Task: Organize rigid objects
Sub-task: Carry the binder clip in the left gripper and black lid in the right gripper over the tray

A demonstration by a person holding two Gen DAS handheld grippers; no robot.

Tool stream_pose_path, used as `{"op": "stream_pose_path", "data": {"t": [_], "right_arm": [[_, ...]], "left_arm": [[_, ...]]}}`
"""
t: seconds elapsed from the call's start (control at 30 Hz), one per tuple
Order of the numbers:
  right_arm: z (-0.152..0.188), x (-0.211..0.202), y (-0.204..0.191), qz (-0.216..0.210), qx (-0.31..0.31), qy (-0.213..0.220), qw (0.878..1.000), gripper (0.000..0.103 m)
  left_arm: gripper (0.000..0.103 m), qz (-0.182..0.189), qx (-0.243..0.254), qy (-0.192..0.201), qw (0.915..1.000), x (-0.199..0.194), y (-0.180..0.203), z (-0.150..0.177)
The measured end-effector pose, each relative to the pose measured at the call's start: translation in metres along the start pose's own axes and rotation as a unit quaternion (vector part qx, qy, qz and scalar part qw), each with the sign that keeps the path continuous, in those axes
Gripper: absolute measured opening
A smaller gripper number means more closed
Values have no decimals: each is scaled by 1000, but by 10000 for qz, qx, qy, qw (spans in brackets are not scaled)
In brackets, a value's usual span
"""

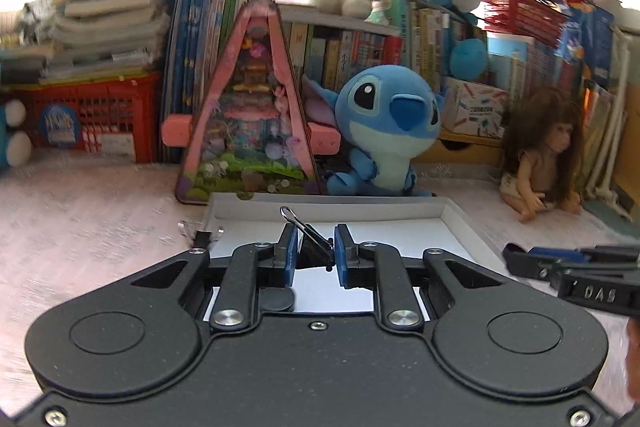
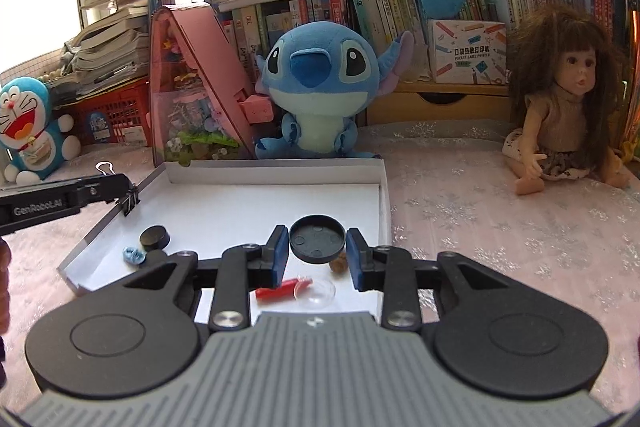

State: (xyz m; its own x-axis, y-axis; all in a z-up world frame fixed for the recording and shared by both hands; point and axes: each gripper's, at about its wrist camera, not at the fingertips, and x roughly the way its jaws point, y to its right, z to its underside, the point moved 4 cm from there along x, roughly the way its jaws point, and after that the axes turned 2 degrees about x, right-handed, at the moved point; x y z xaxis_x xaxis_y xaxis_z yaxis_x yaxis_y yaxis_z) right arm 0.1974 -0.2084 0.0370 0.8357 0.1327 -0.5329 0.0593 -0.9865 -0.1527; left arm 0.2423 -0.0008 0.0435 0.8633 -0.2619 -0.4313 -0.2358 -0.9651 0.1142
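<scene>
Both tilt downward: left hand-held gripper [image 1: 316, 247] pinches binder clip [image 1: 314, 241]; right hand-held gripper [image 2: 318, 247] grips black lid [image 2: 317, 238].

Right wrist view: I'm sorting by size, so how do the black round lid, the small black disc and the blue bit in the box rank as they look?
1. black round lid
2. small black disc
3. blue bit

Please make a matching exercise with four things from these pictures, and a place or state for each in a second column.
1. binder clip
2. black round lid
3. red piece
4. doll

a. sitting on the cloth, right of the box
b. lying in the white box
c. between the right gripper fingers
d. held by the left gripper

Pairs: 1-d, 2-c, 3-b, 4-a
</scene>
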Motion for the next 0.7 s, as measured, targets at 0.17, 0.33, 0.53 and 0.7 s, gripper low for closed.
{"op": "stream_pose_path", "data": {"t": [0.17,0.33,0.53,0.7], "right_arm": [[1,23,0,-27,236,58,9997,36],[10,40,-4,-55,210,15,9998,36],[15,53,-10,-24,128,-100,9999,36],[19,59,-15,35,2,-183,9998,36]], "left_arm": [[18,-20,72,-72,9999,29,9,10],[18,-55,222,-224,9995,50,20,23],[18,-84,304,-332,9990,61,24,31],[18,-199,315,-503,9980,68,22,38]]}}
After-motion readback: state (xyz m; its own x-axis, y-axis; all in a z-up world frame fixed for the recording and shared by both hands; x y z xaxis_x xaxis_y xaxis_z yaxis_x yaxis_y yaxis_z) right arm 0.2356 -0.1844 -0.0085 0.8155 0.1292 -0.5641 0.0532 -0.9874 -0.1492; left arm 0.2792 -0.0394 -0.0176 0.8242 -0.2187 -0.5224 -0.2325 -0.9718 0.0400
